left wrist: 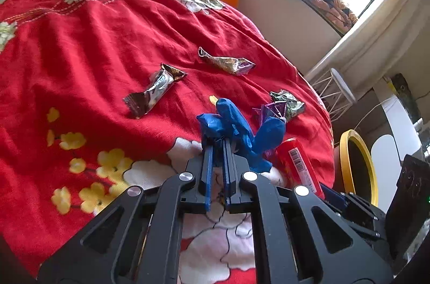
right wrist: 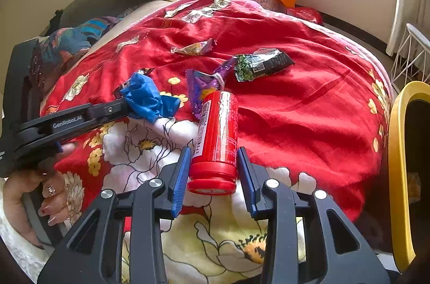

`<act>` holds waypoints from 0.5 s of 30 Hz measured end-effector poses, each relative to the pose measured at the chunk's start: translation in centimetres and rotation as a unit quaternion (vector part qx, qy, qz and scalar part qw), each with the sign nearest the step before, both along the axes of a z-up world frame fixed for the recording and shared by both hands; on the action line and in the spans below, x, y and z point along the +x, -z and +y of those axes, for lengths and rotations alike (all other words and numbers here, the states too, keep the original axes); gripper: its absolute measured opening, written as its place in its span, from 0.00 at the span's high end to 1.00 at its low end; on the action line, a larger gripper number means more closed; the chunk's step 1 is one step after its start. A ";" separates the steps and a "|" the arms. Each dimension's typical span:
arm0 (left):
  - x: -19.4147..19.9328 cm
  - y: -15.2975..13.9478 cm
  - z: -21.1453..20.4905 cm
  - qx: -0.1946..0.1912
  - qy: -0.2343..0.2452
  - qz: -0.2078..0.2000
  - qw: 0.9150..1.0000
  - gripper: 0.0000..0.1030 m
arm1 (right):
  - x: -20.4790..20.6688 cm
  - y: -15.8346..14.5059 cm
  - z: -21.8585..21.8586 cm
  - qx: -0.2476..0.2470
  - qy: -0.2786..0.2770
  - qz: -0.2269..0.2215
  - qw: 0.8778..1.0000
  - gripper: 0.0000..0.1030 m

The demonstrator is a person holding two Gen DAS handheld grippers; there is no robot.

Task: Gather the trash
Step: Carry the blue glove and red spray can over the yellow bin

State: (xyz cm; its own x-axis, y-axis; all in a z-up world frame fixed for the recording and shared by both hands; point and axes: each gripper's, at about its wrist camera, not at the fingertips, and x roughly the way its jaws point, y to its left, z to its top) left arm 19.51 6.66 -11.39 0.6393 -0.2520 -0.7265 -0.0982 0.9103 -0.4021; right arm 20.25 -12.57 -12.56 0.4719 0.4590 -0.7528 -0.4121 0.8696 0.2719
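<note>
Two black tools with blue pads are working over a bed covered by a red floral blanket (left wrist: 80, 47). Seen from the left wrist, the left tool (left wrist: 217, 142) is pinching a crumpled blue plastic wrapper (left wrist: 231, 125) between nearly closed fingers, lifting it just above the blanket. Beyond it a dark foil snack wrapper (left wrist: 154, 90) and a gold-and-purple foil wrapper (left wrist: 227, 62) are lying apart on the blanket, with a green crumpled packet (left wrist: 289, 102) resting near the bed's edge. Seen from the right wrist, the right tool (right wrist: 213, 168) is gripping a red cylindrical plastic bottle (right wrist: 217, 133) by its capped end. A purple foil wrapper (right wrist: 203, 85) is lying just behind the bottle, and a yellow-rimmed bin (right wrist: 397, 149) is standing beside the bed at right.
</note>
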 end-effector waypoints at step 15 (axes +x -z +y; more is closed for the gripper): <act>-2.2 -3.9 -1.0 0.011 0.012 -0.047 0.999 0.97 | -1.6 -3.6 -1.0 0.023 -0.005 -0.043 0.999 0.68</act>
State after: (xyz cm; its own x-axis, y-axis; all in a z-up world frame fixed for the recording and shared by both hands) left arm 17.30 5.63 -7.48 0.6984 -0.2525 -0.6697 -0.0387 0.9210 -0.3877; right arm 18.66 -13.54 -9.01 0.5285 0.4980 -0.6875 -0.4449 0.8522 0.2753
